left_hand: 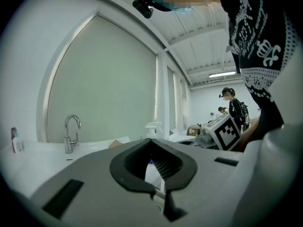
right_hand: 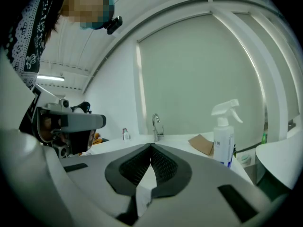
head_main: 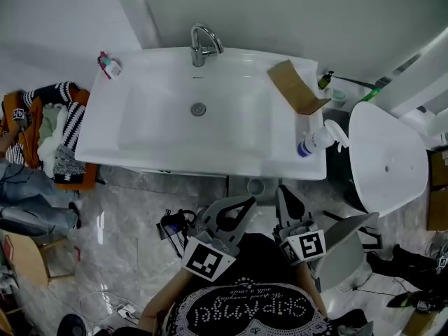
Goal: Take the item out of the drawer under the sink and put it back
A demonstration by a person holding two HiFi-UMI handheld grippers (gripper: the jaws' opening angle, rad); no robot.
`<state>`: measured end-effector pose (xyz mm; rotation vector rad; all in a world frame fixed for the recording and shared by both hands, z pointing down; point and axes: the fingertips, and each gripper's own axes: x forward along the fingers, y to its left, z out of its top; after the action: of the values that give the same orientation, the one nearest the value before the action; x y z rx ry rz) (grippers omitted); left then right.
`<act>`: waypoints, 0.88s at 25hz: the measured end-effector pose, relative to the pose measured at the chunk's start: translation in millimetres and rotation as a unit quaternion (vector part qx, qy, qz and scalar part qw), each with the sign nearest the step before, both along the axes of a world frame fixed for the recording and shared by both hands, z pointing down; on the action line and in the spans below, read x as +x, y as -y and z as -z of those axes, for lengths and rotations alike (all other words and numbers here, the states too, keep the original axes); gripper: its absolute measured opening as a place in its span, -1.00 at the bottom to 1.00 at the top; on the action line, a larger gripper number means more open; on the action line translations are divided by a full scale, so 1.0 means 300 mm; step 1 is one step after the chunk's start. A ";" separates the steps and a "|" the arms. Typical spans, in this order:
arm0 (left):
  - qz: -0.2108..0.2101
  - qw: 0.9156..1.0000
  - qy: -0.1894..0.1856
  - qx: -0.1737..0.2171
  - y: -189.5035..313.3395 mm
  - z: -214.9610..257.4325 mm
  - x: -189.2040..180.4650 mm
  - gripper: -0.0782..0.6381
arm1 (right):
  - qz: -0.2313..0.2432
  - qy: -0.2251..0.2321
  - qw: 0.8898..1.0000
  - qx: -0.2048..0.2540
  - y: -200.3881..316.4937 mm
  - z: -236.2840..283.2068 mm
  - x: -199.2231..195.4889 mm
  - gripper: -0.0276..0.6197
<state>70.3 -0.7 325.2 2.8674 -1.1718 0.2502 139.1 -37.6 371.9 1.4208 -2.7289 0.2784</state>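
Sink (head_main: 105,142) top: small bottle (head_main: 109,66) at back-left corner, faucet (head_main: 203,44) mid back edge, cardboard piece (head_main: 297,87) by the right edge, spray bottle (head_main: 318,140) upright at front-right corner. Left tongs (left_hand: 151,139) and right tongs (right_hand: 151,146) both pressed together on nothing, side by side off the front edge. Can't tell which is the drawer item; drawer hidden under the sink.
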 end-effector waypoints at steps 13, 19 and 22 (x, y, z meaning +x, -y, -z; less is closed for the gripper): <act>0.007 1.000 0.001 0.009 -0.044 -0.010 -0.007 -0.78 | 0.034 0.022 0.998 0.040 -0.081 0.138 -0.053 -0.87; 0.031 0.999 -0.019 0.002 -0.052 -0.023 -0.047 -0.78 | 0.028 0.032 0.999 0.022 -0.096 0.108 -0.028 -0.87; 0.038 0.999 -0.021 -0.004 -0.057 -0.029 -0.055 -0.78 | 0.028 0.037 0.999 0.021 -0.107 0.109 -0.030 -0.87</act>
<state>53.7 16.4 333.9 2.7990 -1.2662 0.1902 130.2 -5.4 339.2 1.3666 -2.8455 0.2797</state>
